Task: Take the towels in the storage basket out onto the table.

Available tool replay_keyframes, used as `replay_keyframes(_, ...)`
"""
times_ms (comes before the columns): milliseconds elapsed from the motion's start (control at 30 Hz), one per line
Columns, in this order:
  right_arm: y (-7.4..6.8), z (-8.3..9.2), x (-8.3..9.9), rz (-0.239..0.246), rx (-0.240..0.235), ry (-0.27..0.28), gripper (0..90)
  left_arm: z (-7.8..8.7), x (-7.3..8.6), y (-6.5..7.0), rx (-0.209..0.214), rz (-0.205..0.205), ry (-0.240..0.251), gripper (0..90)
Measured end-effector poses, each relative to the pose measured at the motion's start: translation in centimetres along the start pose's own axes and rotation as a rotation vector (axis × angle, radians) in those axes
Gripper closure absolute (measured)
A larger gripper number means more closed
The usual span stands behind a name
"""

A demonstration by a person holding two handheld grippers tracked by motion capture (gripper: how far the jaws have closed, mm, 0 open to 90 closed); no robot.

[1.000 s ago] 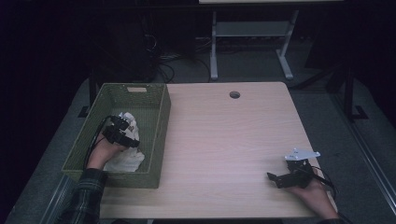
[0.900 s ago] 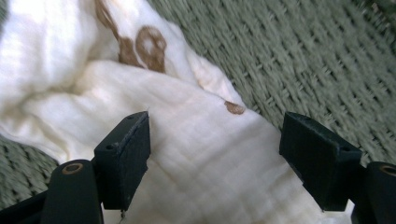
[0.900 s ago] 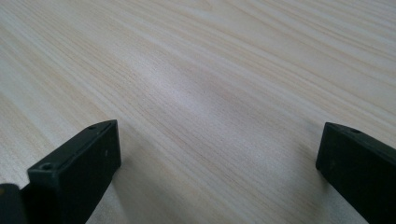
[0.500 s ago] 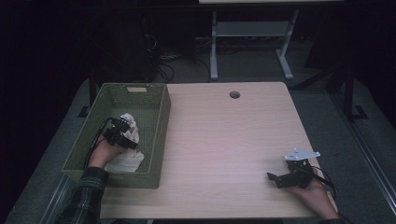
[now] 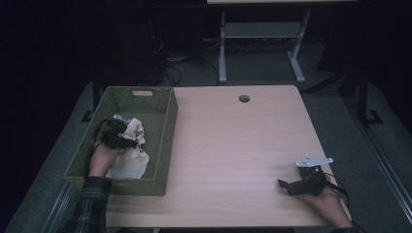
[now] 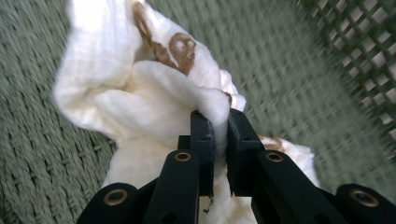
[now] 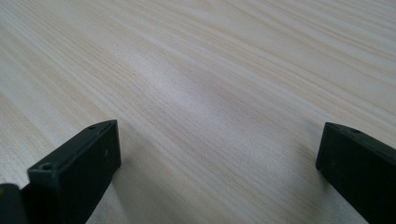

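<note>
Jaws on your left gripper have just been closing, and they now pinch a fold of the white cloth between them, so the grab looks made and the cloth seems ready to lift. That cloth, cream with brown printed marks, lies crumpled inside the green woven basket, toward its left wall and near edge, and it is all the basket holds. The basket sits at the left edge of the wooden table. Your right gripper rests near the table's front right corner, jaws wide apart over bare wood, holding nothing.
</note>
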State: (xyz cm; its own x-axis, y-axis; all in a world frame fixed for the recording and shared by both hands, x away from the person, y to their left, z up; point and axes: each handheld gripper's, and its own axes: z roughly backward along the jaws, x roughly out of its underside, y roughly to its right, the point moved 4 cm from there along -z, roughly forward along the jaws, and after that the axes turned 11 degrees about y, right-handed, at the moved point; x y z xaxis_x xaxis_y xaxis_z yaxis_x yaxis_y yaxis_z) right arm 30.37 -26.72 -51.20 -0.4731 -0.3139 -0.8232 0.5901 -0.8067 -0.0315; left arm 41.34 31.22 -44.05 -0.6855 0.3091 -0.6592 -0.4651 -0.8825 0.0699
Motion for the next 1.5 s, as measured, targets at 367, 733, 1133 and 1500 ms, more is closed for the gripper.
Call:
replay_keyframes(367,0.0,0.0,0.0,0.000,0.000,0.000,0.0,2.2,-0.9,0.0,0.051,0.045,0.212,82.6)
replay_keyframes(733,0.0,0.0,0.0,0.000,0.000,0.000,0.0,5.6,-2.6,0.6,0.102,0.068,0.380,82.6)
replay_keyframes(1133,0.0,0.0,0.0,0.001,0.000,0.000,0.0,8.3,-5.6,3.6,0.194,0.003,0.494,82.6)
replay_keyframes(1500,0.0,0.0,0.0,0.001,0.000,0.000,0.0,10.6,-8.9,6.3,0.249,-0.062,0.567,82.6)
